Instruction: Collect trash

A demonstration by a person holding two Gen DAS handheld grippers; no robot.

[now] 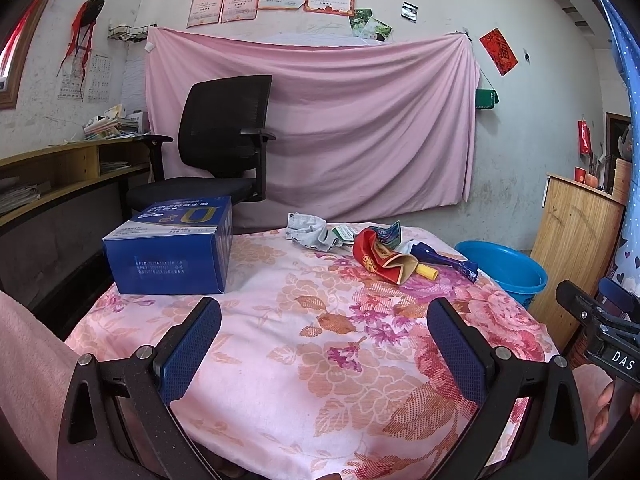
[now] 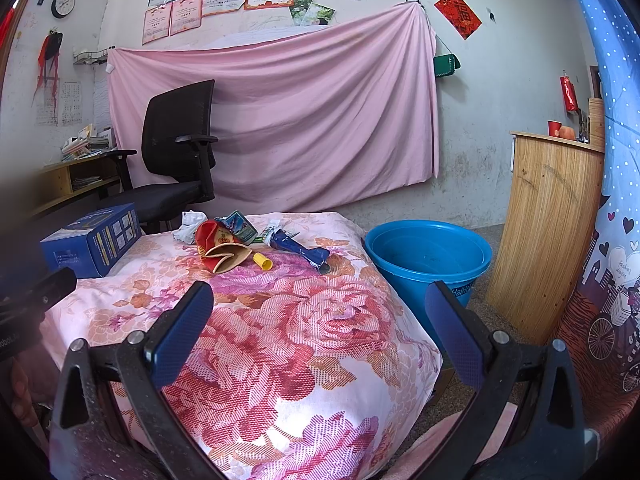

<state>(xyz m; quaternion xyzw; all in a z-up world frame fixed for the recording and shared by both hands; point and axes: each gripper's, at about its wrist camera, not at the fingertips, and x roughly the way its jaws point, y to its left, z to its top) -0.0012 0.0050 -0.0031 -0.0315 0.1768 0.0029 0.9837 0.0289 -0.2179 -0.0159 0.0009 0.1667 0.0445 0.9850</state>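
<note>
I am holding my left gripper (image 1: 324, 344) over the near edge of the flowered table cover (image 1: 280, 360), jaws spread wide and gripping nothing. I am holding my right gripper (image 2: 320, 332) alongside it near the cover's near right corner, also spread wide and gripping nothing.

By my judgement the task is just starting: the blue bucket (image 2: 428, 252), standing on the floor just off the cover's right edge, is looking empty as far as I can see inside.

All the trash is lying in one pile at the far edge, well apart from both grippers: a crushed red cup (image 2: 220, 248), a small yellow cap (image 2: 263, 261) touching it, a blue wrapper (image 2: 300, 250) toward the bucket side, a green packet (image 2: 240, 228) and crumpled white paper (image 2: 188, 226) behind. A blue box (image 1: 172, 248) is sitting at the far left corner; I cannot tell whether it counts as trash.
</note>
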